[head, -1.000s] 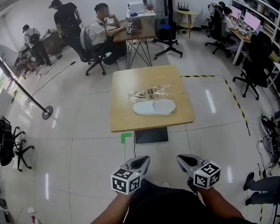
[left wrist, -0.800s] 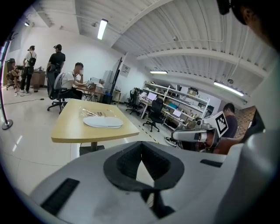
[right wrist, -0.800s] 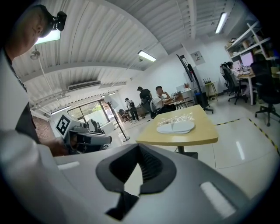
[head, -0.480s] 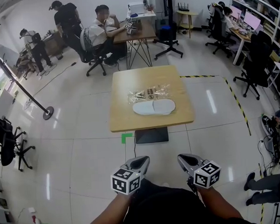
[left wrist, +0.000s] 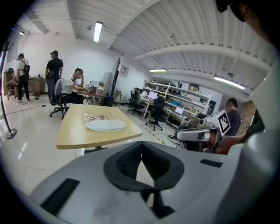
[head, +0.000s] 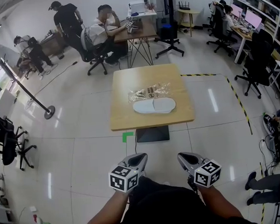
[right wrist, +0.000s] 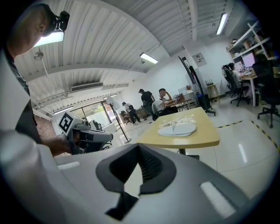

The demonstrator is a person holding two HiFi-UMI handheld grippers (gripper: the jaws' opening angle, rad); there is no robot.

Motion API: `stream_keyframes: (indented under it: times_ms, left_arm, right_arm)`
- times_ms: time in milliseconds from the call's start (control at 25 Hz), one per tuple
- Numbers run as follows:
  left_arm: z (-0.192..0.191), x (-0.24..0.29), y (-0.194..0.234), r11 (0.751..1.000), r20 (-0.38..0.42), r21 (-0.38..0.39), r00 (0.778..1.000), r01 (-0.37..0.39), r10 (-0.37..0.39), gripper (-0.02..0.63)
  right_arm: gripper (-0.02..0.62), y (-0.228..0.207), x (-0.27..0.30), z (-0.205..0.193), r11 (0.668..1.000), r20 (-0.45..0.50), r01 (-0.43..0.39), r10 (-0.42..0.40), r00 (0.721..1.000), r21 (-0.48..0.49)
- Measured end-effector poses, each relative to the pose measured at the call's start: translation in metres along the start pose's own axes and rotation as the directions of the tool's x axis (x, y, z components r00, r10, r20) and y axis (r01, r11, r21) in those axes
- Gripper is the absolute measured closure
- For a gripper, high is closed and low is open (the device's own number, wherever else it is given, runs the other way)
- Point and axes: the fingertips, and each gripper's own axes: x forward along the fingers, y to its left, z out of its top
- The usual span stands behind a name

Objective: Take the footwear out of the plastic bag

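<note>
Moved: my left gripper [head: 138, 156] and right gripper [head: 182, 156] hardly at all; only the far-left person [head: 26, 46] bends lower.
Fingers: both pairs clenched, nothing between them.
Slippers [head: 154, 106]: white, on the table [head: 131, 121], just before the clear bag [head: 148, 92].
Between us: bare floor, one green mark [head: 126, 136].
Count: two grippers, one bag, one table, seemingly two slippers.

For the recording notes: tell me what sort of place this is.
Most likely an open-plan office or lab: desks with monitors line one wall, office chairs stand about, and yellow-black floor tape runs beside the wooden table.
</note>
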Motion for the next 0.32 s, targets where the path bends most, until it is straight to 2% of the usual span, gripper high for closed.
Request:
stream_keyframes:
  times_ms: [320]
  left_arm:
    - [0.0043, 0.0045, 0.0002, 1.0, -0.001, 0.02, 1.0, -0.011, 0.011, 0.598]
  right_arm:
    - [0.595, -0.0044, -0.0051, -0.0025, 1.0, 0.001, -0.001, 0.001, 1.0, 0.004]
